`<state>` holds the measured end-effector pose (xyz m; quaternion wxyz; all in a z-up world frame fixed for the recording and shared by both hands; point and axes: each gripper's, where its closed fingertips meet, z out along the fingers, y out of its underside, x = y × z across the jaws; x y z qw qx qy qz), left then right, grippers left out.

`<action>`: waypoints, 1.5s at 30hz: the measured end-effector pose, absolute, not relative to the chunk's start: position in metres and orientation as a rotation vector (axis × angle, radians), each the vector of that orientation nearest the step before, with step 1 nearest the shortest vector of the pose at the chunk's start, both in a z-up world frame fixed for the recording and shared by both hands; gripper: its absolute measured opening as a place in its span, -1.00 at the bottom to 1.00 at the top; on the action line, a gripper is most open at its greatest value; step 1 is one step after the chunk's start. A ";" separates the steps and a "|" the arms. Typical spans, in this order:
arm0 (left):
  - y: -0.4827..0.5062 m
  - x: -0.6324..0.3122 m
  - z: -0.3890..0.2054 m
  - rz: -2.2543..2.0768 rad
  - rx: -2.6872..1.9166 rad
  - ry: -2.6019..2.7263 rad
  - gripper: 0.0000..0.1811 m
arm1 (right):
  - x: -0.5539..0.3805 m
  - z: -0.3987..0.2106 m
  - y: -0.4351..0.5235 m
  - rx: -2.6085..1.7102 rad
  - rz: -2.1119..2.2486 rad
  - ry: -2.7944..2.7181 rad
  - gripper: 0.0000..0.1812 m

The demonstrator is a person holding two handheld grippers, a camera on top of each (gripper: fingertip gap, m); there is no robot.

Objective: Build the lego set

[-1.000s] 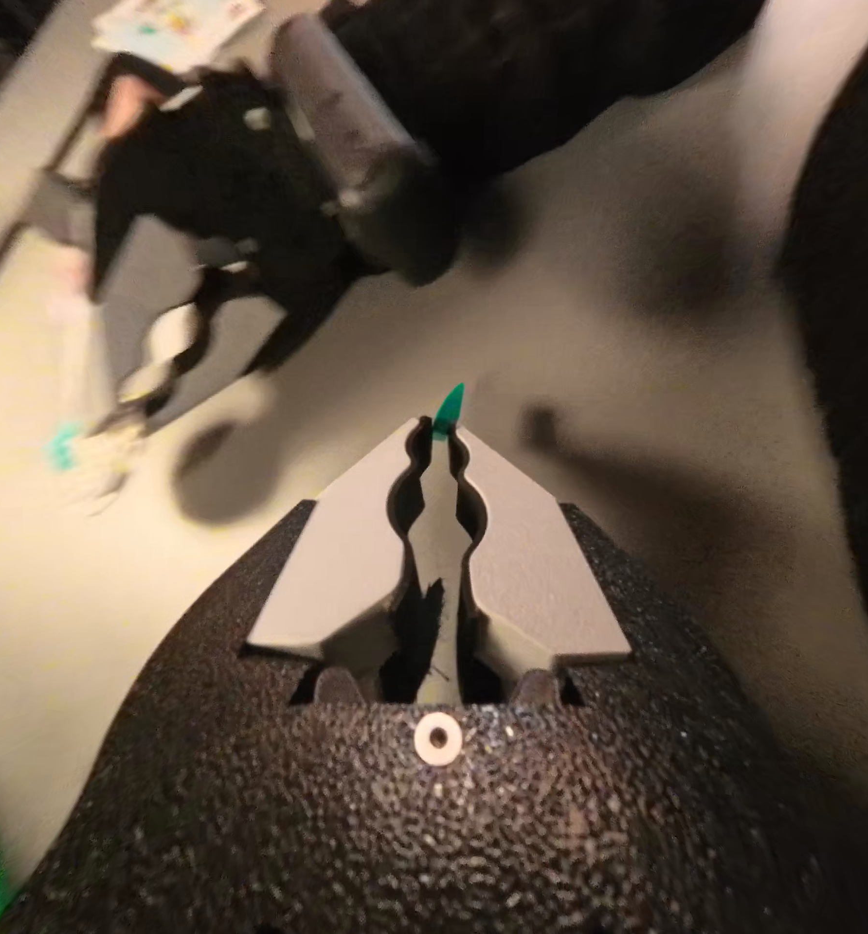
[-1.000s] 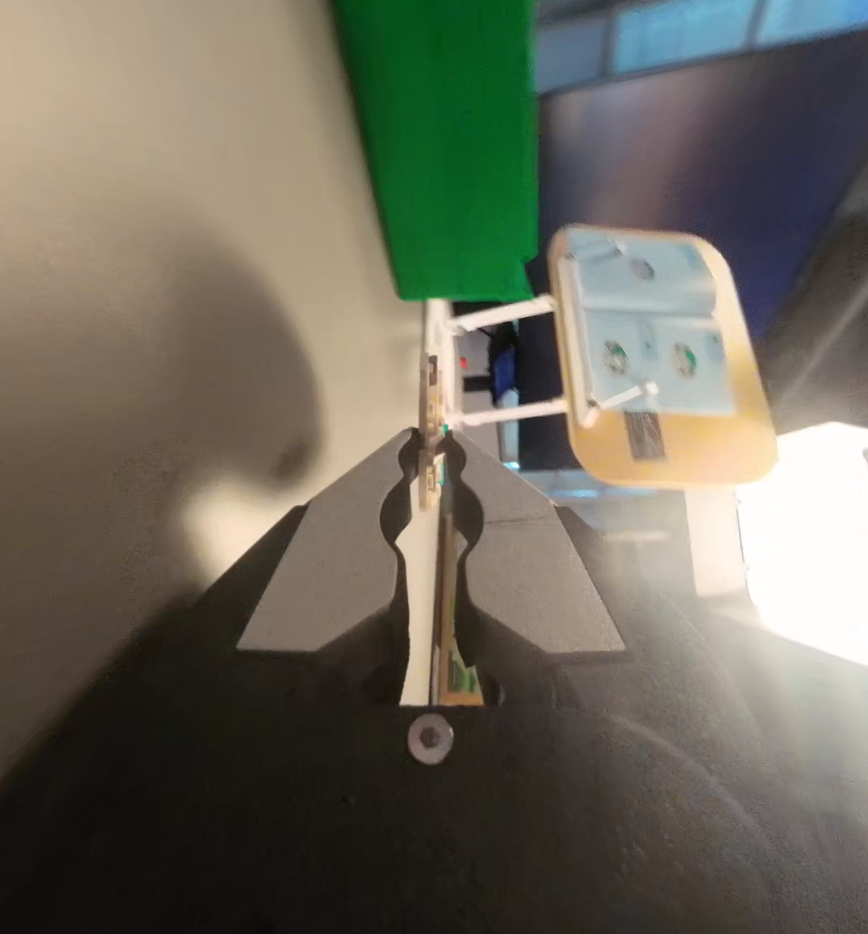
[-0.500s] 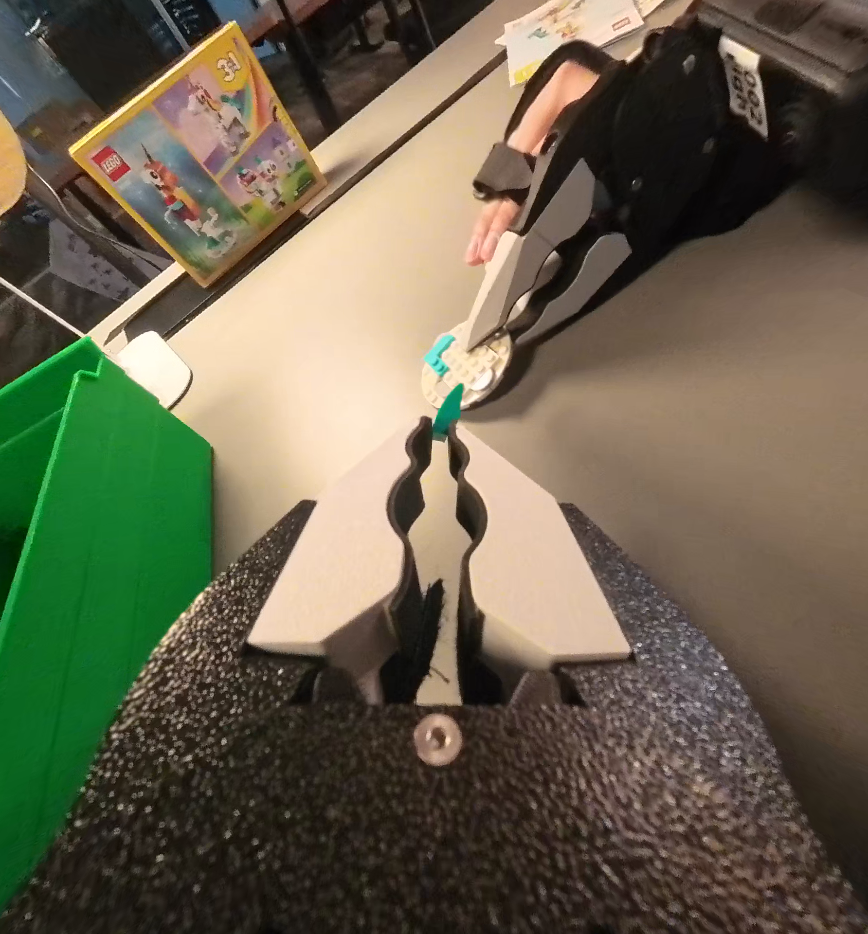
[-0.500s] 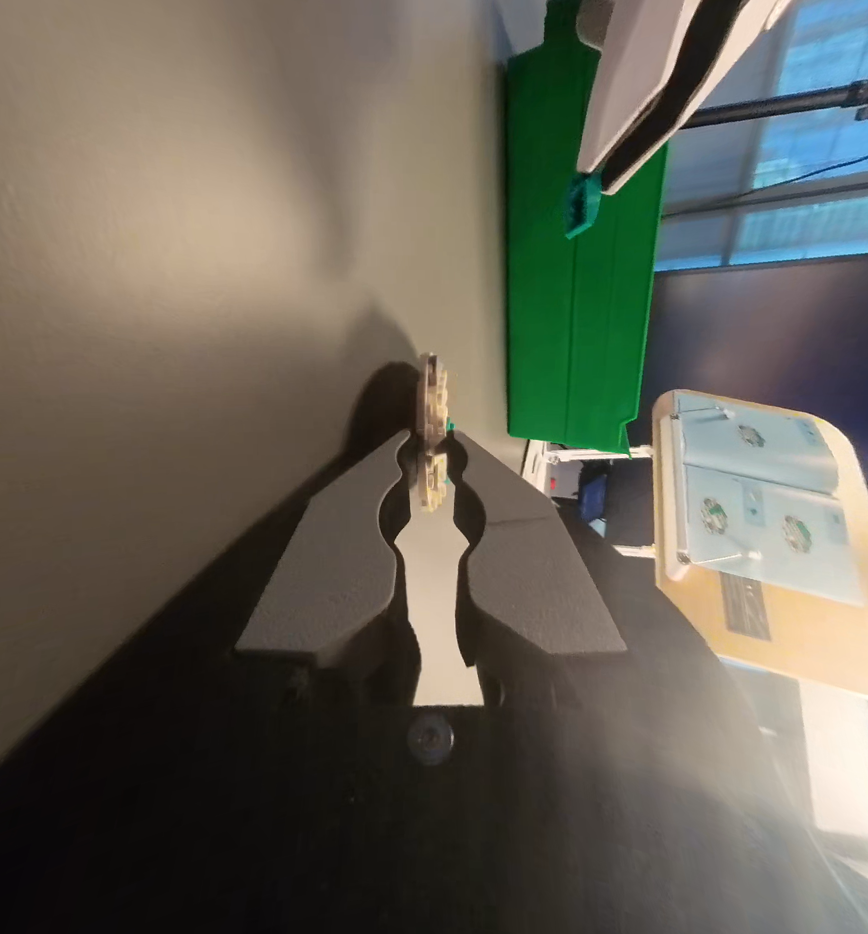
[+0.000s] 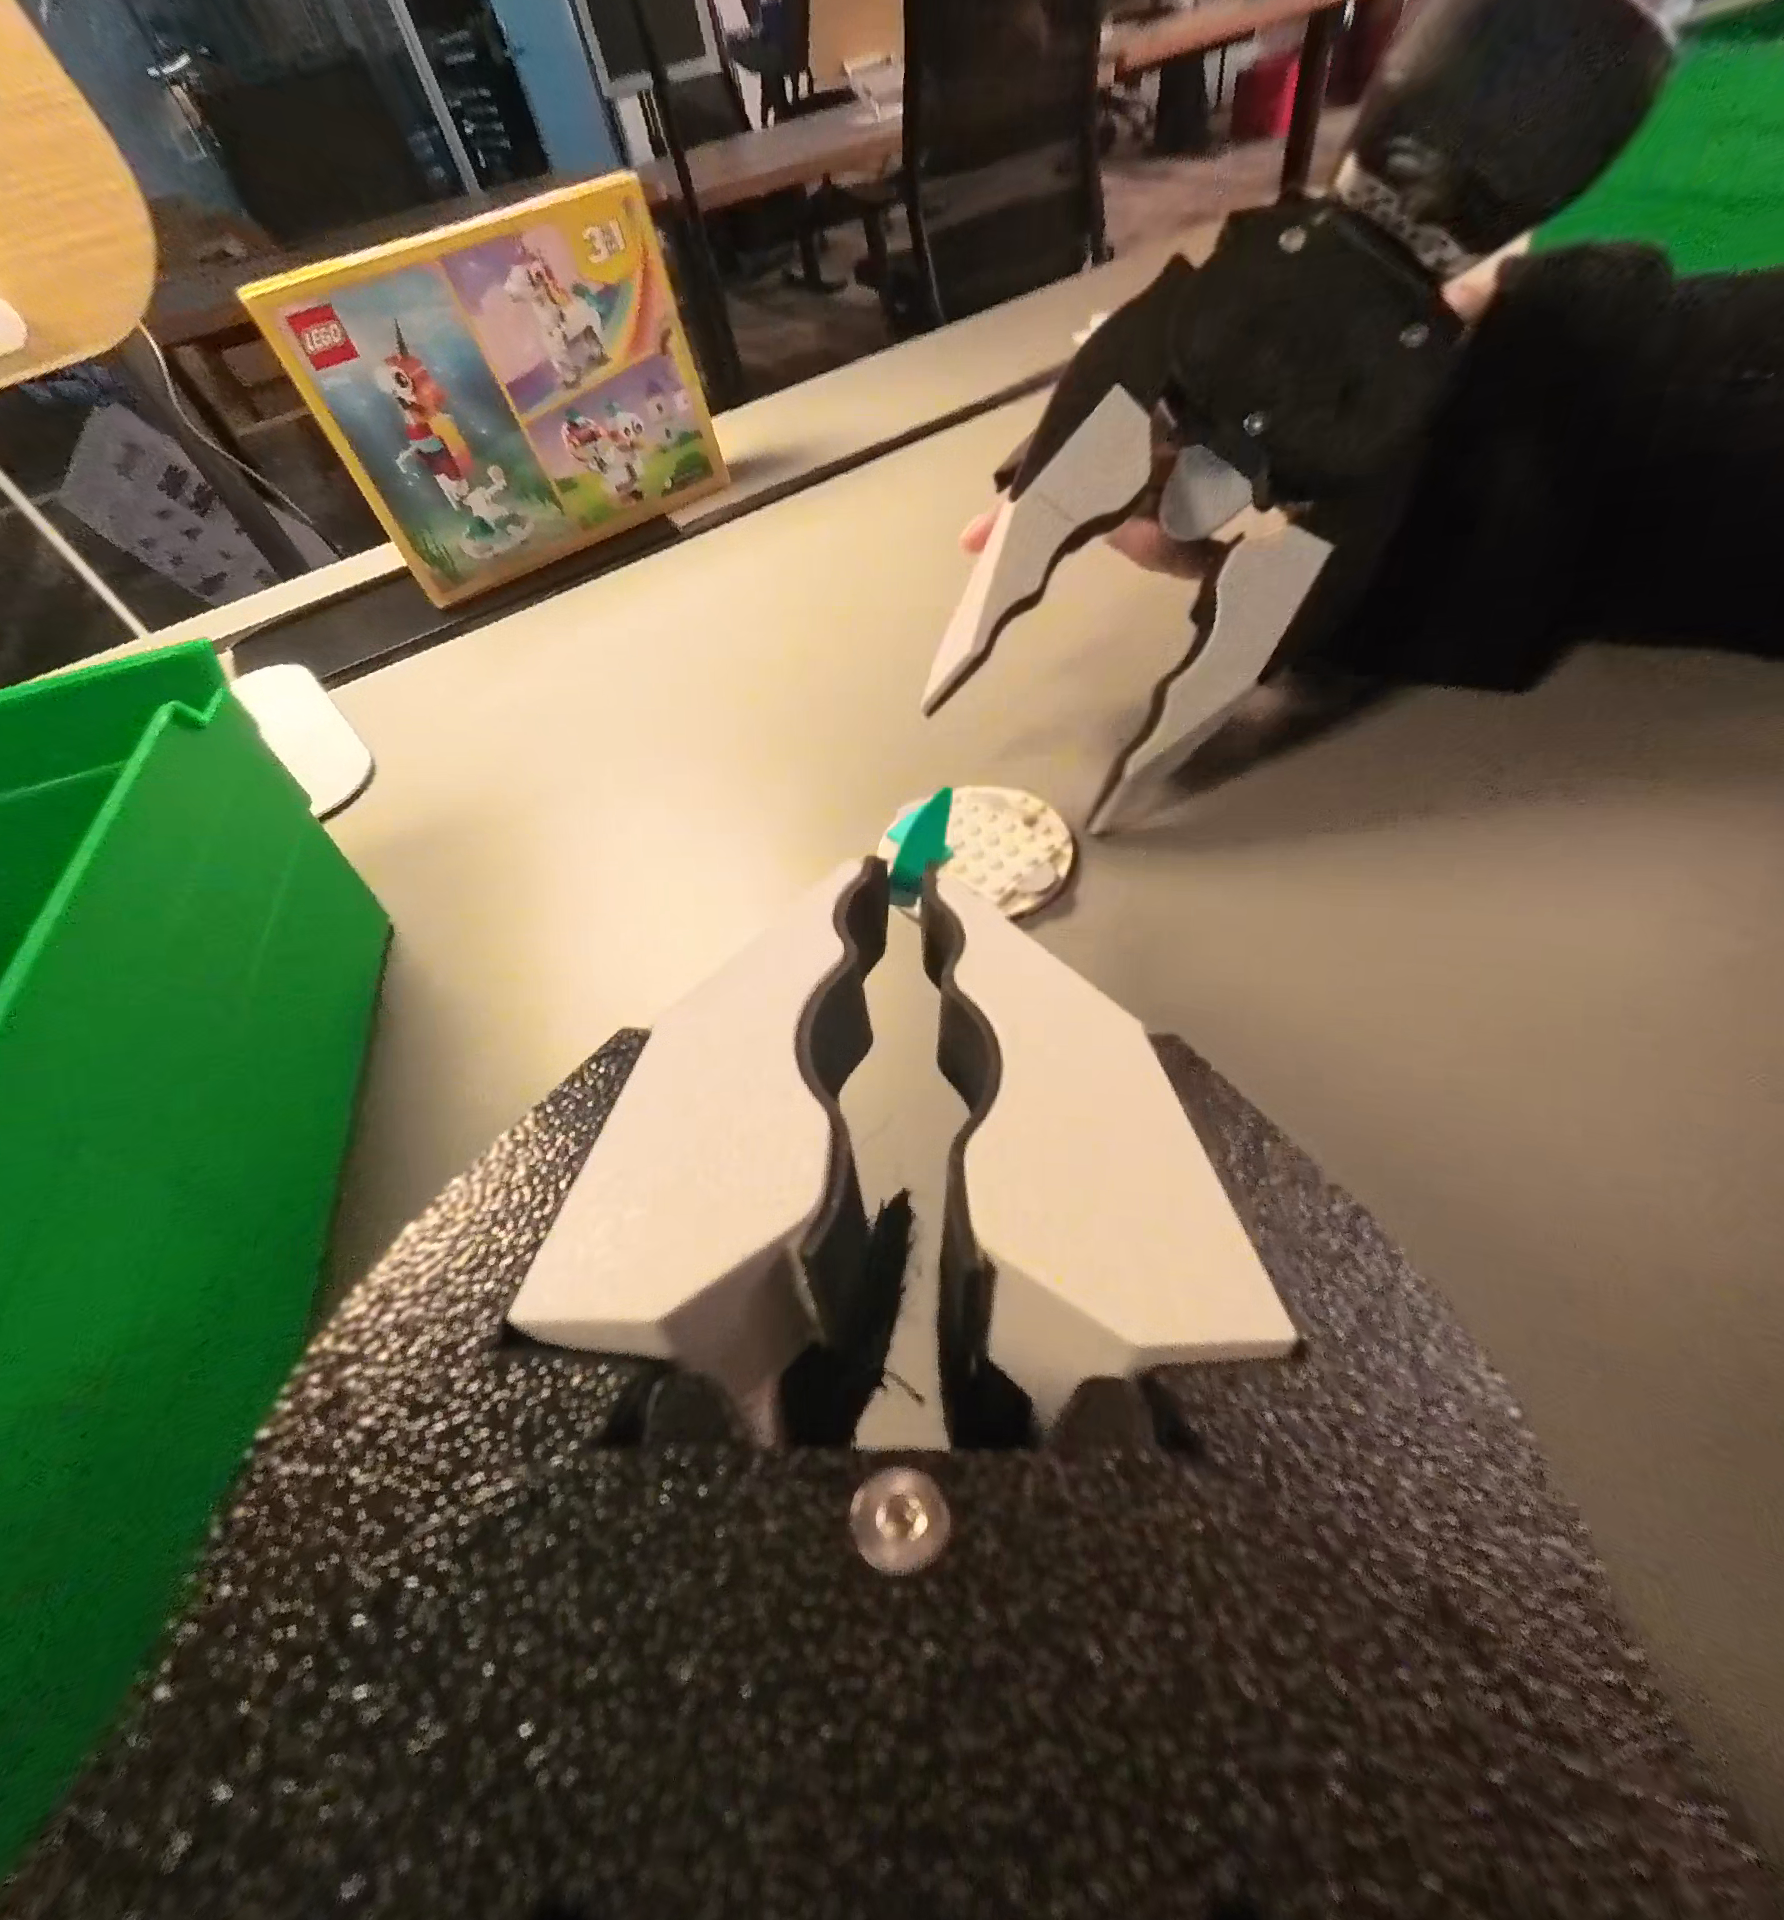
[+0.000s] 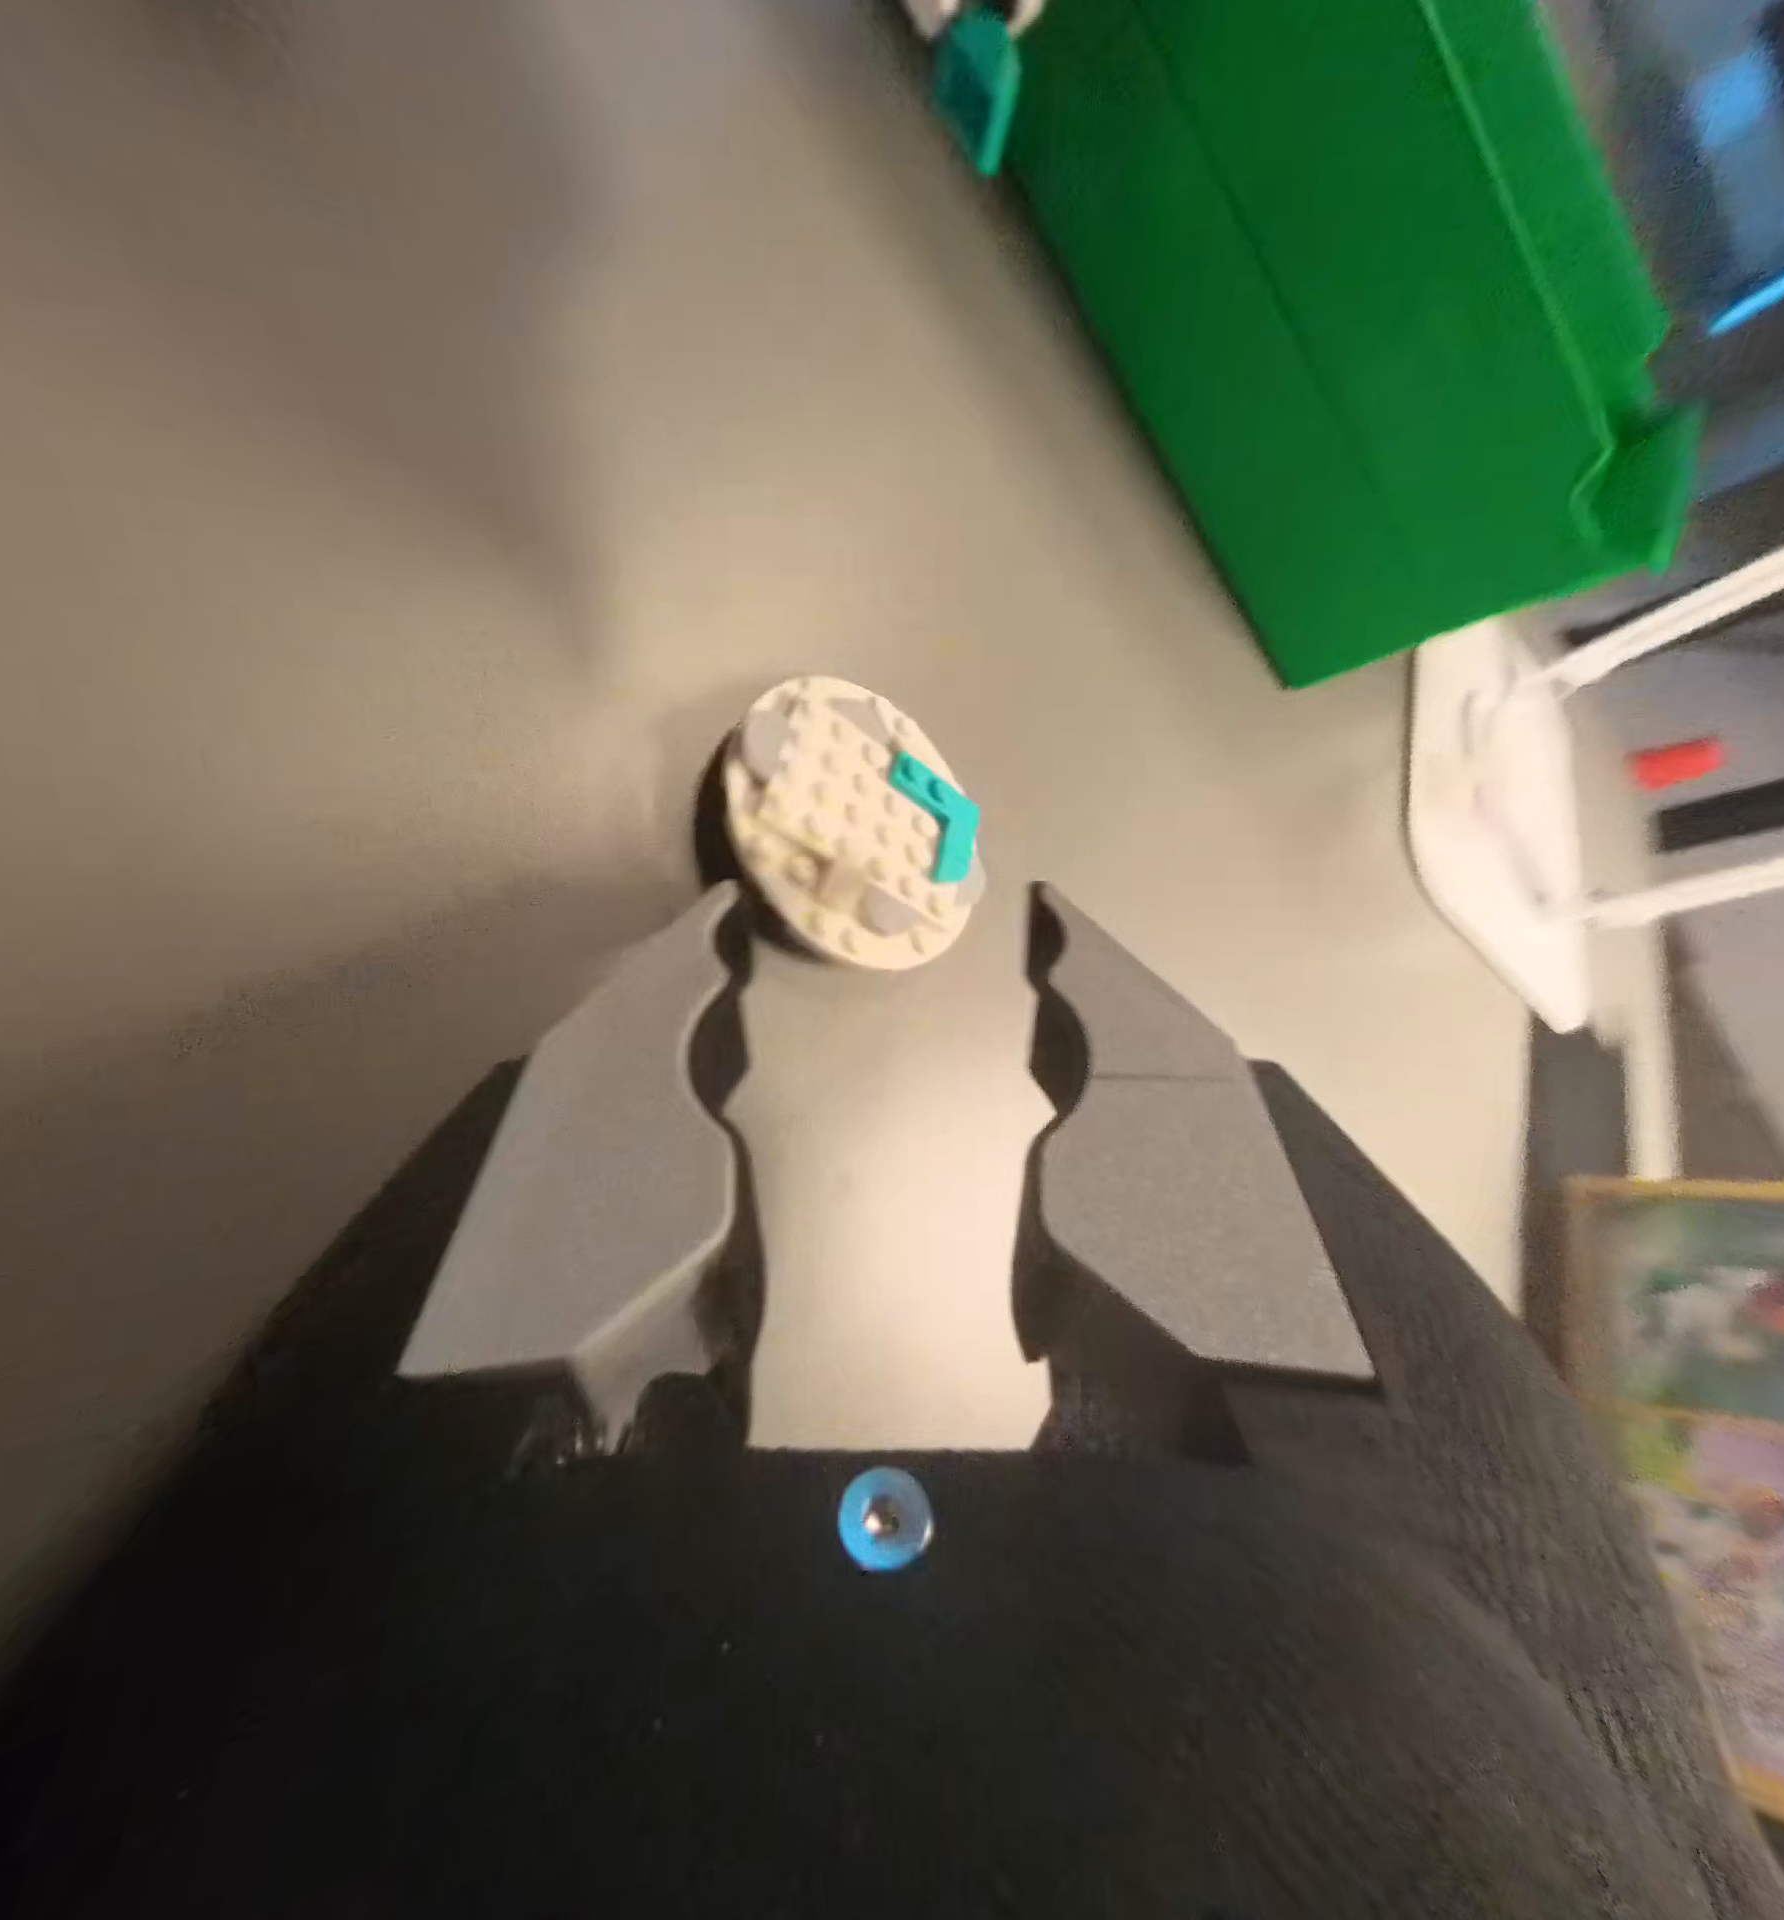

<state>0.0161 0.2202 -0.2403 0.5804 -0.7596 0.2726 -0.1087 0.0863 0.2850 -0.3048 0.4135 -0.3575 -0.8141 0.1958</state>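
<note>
teal piece (image 5: 917,844) pinched upright in left gripper (image 5: 903,891), tip pointing away; right gripper (image 6: 880,902) wide beside round plate (image 6: 846,826)

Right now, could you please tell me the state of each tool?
Left tool: shut on a teal lego piece.
Right tool: open, empty, just short of the round lego plate lying on the table.

Teal piece (image 5: 917,840) between grey left jaws; cream studded round plate (image 6: 846,821) with teal corner bracket (image 6: 938,821) ahead of right jaws; green bin (image 5: 88,935) left.
</note>
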 end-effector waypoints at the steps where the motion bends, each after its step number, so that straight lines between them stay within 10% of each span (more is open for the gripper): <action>1: 0.221 0.017 -0.238 -0.275 -1.764 0.621 -0.96 | 0.092 -0.304 0.285 -0.979 0.533 -2.073 -0.30; 13: 0.211 0.064 -0.203 -0.563 -1.502 0.673 -0.96 | 0.075 -0.185 0.196 -0.752 1.301 -1.719 -0.88; 22: 0.206 0.068 -0.204 -0.582 -1.494 0.698 -0.96 | 0.069 -0.192 0.196 -0.752 1.288 -1.701 -0.95; 45: 0.238 0.022 -0.218 -0.348 -1.651 0.457 -0.80 | 0.051 -0.224 0.255 -0.428 0.217 -1.405 -0.96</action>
